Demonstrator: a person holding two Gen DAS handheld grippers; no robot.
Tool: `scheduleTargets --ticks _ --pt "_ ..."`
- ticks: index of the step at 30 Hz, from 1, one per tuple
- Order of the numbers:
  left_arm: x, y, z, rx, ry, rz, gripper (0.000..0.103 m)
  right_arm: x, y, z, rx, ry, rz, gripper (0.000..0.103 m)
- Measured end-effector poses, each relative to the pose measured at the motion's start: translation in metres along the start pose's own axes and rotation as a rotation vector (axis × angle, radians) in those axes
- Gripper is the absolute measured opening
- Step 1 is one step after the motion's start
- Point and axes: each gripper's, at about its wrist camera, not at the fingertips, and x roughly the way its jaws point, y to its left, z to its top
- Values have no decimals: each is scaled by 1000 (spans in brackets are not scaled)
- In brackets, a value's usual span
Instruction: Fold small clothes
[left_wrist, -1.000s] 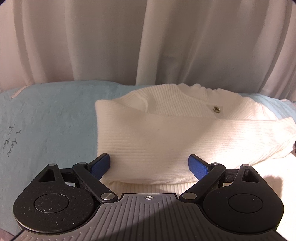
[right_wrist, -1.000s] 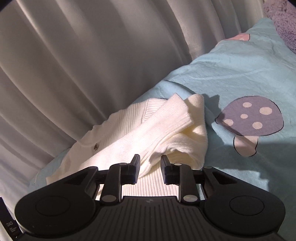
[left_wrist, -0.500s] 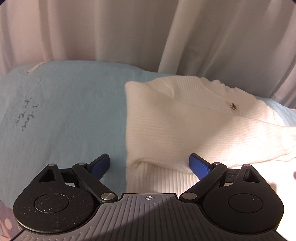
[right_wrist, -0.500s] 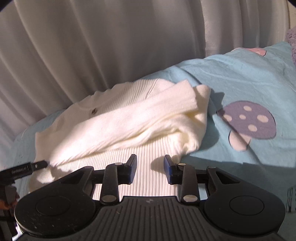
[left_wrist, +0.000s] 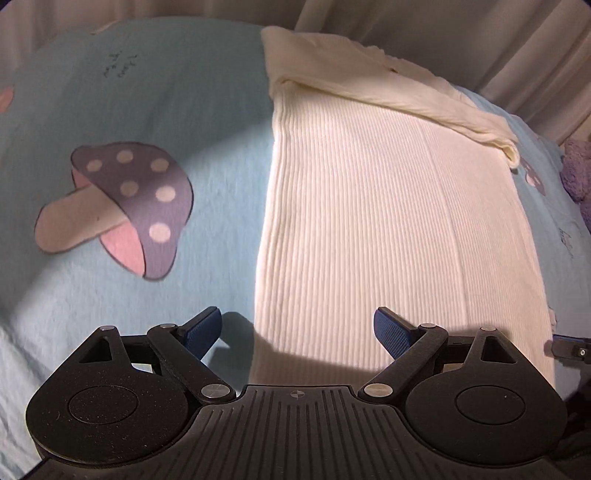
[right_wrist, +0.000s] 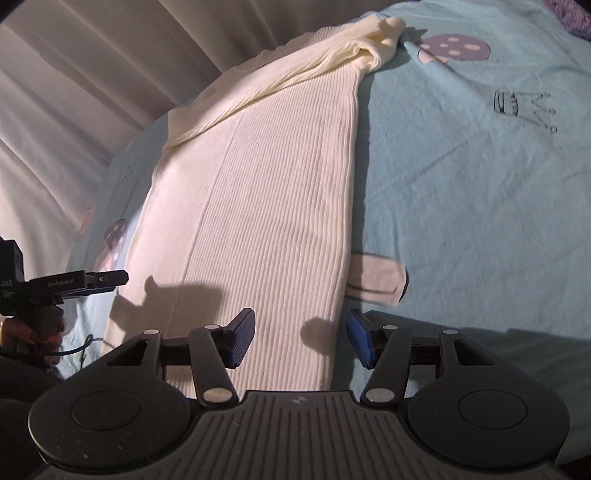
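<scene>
— Looking down the left gripper (left_wrist: 297, 328) now: what do you have under it?

— I have the white ribbed sweater (left_wrist: 388, 221) lying flat on the light blue bedsheet (left_wrist: 221, 110), stretching away from me toward the curtain (left_wrist: 517, 44). Its left edge runs between my two blue pads; one pad is over bare sheet, the other over the knit. The jaws are spread wide with nothing pinched.

— And the folded part?

— A sleeve (left_wrist: 406, 96) lies crosswise over the far end of the sweater, its cuff bunched at the right edge. A purple spotted mushroom print (left_wrist: 125, 206) sits on the sheet to the left, well clear of the knit.

— What about the right gripper (right_wrist: 301, 339)?

— Its jaws have just been opening. They stand apart now, over the sweater's (right_wrist: 258, 206) right edge near the hem, and I see no cloth pressed between the pads. One pad is above the knit, the other about at the boundary with the sheet (right_wrist: 461, 184).

— Can you see the other tool from there?

— Yes, the left gripper's finger (right_wrist: 92, 278) pokes in at the left of my right-hand view, beside the sweater's far edge.
</scene>
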Motion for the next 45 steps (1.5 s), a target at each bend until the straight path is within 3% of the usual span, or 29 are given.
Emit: scheduleTargets --ticks 4,6,9,13,19,20,23,28,34,39,45 --pt "-8 2 -18 -1 27 9 87 -8 -15 -13 79 24 86 54" --pt "-15 9 -24 -24 34 7 78 -9 -21 -19 113 48 121 52" --pt "-24 17 -32 -63 61 -49 68 -7 -23 -26 132 82 160 43" --pt "-27 15 -39 -45 92 -76 59 -2 -22 -34 134 124 193 29" --pt "-24 25 -43 -100 141 -136 27 7 -12 -43 100 156 184 7" --pt "-23 29 -42 -124 139 -143 15 7 -10 -43 91 152 181 6" --pt "-26 37 -40 -196 103 -191 13 5 -4 -43 58 113 179 5" --pt "-53 33 -22 -215 -61 -293 11 -9 2 -23 1 -11 178 5" --pt "-65 27 17 -215 -210 -318 11 -19 4 18 -43 -172 142 4" --pt "-55 23 55 -191 -311 -269 11 -6 7 57 -63 -279 70 4" --pt "-14 16 92 -160 -334 -143 11 24 14 100 -82 -347 -59 4"
